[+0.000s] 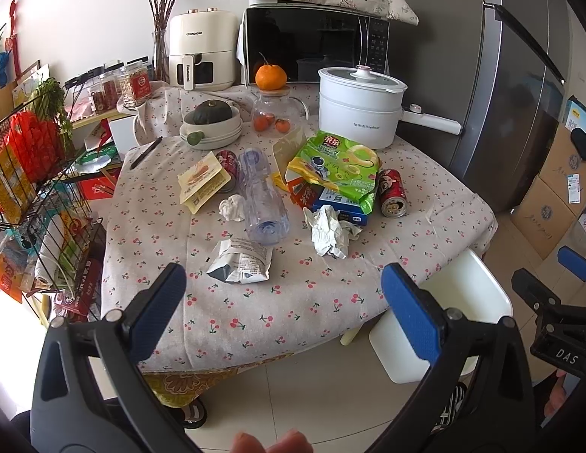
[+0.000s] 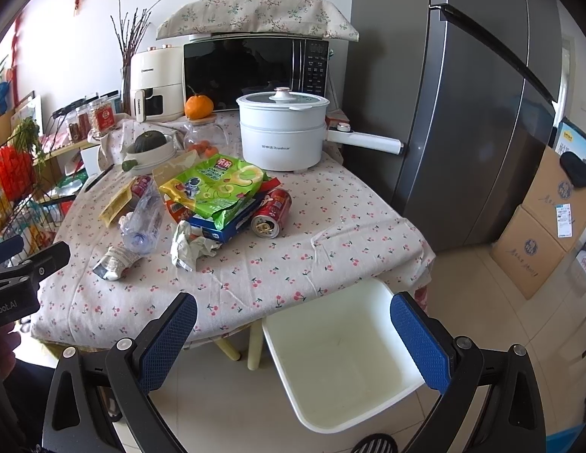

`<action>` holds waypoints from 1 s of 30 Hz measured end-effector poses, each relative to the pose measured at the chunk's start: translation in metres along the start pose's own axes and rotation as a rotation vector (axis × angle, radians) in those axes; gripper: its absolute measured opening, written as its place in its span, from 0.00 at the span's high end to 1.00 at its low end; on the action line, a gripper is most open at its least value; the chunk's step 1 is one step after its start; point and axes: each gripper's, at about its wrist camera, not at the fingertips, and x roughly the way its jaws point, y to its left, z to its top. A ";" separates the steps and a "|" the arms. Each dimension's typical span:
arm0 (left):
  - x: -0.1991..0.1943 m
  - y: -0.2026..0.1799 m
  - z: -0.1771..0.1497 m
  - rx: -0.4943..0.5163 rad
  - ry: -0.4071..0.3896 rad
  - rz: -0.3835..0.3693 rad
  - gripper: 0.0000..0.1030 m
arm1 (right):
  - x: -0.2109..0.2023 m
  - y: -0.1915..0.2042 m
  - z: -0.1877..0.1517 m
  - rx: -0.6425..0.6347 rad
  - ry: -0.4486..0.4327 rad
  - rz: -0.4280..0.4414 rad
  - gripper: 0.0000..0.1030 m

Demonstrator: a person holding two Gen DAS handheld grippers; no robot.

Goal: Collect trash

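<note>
The left gripper (image 1: pixel 283 302) hangs level before the table's near edge, jaws spread wide and holding nothing, pointed at a crumpled silver wrapper (image 1: pixel 241 260) on the cherry-print tablecloth (image 1: pixel 293 302). The right gripper (image 2: pixel 293 336) is likewise wide open and empty, poised above a bare white bin (image 2: pixel 342 362) on the floor beside the table. Farther back, the trash lies mid-table: a clear plastic bottle (image 1: pixel 260 196) on its side, crumpled paper (image 1: pixel 330 230), a green snack bag (image 1: pixel 338 168) on a blue box (image 1: pixel 340 209), and a toppled red can (image 1: pixel 392 192).

Open right tool (image 2: pixel 293 334) above white bin (image 2: pixel 342 362).
</note>
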 end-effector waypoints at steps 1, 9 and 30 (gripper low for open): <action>0.000 0.000 0.000 0.000 0.000 0.001 0.00 | 0.000 0.000 0.000 0.001 0.000 -0.001 0.00; 0.003 0.003 0.001 0.009 0.004 0.010 0.00 | 0.000 0.001 0.001 -0.002 -0.001 -0.004 0.00; 0.122 0.037 0.055 -0.011 0.389 -0.156 0.01 | 0.077 0.011 0.065 -0.046 0.245 0.185 0.00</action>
